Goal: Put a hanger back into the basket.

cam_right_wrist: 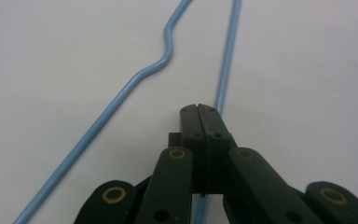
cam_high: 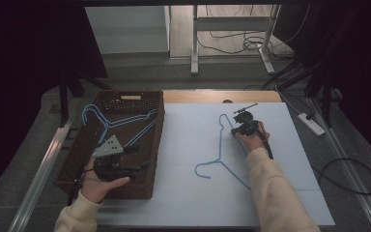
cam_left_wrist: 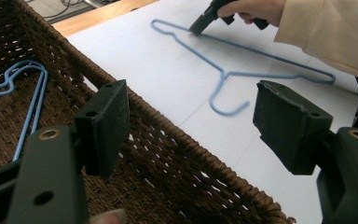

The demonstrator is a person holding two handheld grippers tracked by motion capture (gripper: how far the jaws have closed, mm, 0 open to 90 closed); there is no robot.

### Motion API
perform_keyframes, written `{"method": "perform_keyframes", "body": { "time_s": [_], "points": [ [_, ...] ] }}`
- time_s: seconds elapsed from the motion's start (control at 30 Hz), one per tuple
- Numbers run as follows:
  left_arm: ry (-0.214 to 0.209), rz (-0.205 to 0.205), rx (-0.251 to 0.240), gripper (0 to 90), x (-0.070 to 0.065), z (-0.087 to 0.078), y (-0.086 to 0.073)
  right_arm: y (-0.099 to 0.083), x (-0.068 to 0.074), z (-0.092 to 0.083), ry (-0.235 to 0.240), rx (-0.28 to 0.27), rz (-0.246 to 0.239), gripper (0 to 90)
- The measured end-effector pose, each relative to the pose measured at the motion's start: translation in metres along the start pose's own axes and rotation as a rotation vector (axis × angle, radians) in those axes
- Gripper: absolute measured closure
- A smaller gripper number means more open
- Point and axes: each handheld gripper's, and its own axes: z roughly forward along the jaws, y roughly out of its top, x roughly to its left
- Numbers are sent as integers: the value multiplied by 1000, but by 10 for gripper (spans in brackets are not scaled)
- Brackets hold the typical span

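Progress, I judge, partial: my right gripper (cam_right_wrist: 199,109), jaws pressed on the blue hanger's (cam_high: 221,145) bar running ahead between them, holds it on the white mat (cam_high: 193,145); my left gripper (cam_left_wrist: 191,121), spread, hovers above the basket (cam_high: 82,159) containing other hangers (cam_high: 113,123).

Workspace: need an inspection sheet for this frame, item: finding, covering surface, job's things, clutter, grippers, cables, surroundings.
Surface: pale blue-white sheet over a wooden table.
Job's things: blue wire hanger on the sheet; more blue wire hangers in a brown woven basket at the table's left.
Clutter: nothing seen.
Grippers: left gripper open above the basket; right gripper shut on the sheet hanger's straight bar.
Cables: black cables on the floor, white power strip.
Surroundings: dark curtains, white metal frame legs behind.
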Motion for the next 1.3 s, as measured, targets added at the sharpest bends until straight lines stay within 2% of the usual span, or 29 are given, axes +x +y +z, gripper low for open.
{"method": "perform_keyframes", "body": {
  "time_s": [0.1,0.3,0.4,0.5,0.57,0.6,0.63,0.7,0.8,0.9,0.97,1.0,1.07,1.3],
  "points": [
    [1,-1,1,278,0,0,0,-5,-21,-6,-42,1,56,900],
    [0,-1,3,278,0,2,0,-19,-50,-18,-101,4,145,900],
    [-2,0,4,278,0,2,0,-27,-60,-25,-124,12,161,900],
    [-3,0,3,278,0,2,0,-32,-65,-28,-121,0,163,900],
    [-4,1,2,278,0,2,0,-39,-59,-36,-74,-20,136,900],
    [-4,1,2,278,0,2,0,-39,-59,-36,-74,-20,136,900],
    [-6,1,1,278,0,2,0,-45,-44,-44,-18,-19,71,900],
    [-8,0,3,278,0,2,0,-52,-29,-51,29,-18,25,900],
    [-12,2,5,278,-1,3,0,-69,-7,-63,93,-8,-38,900],
    [-15,3,6,278,-2,4,-1,-88,8,-71,137,11,-69,900],
    [-17,2,7,278,-2,4,0,-100,16,-75,153,16,-76,900],
    [-17,2,7,278,-2,4,0,-100,16,-75,153,16,-76,900],
    [-15,2,8,278,-2,5,0,-115,24,-83,184,8,-74,900],
    [-13,1,7,279,-2,4,0,-129,35,-84,211,26,-82,900]
  ]
}}
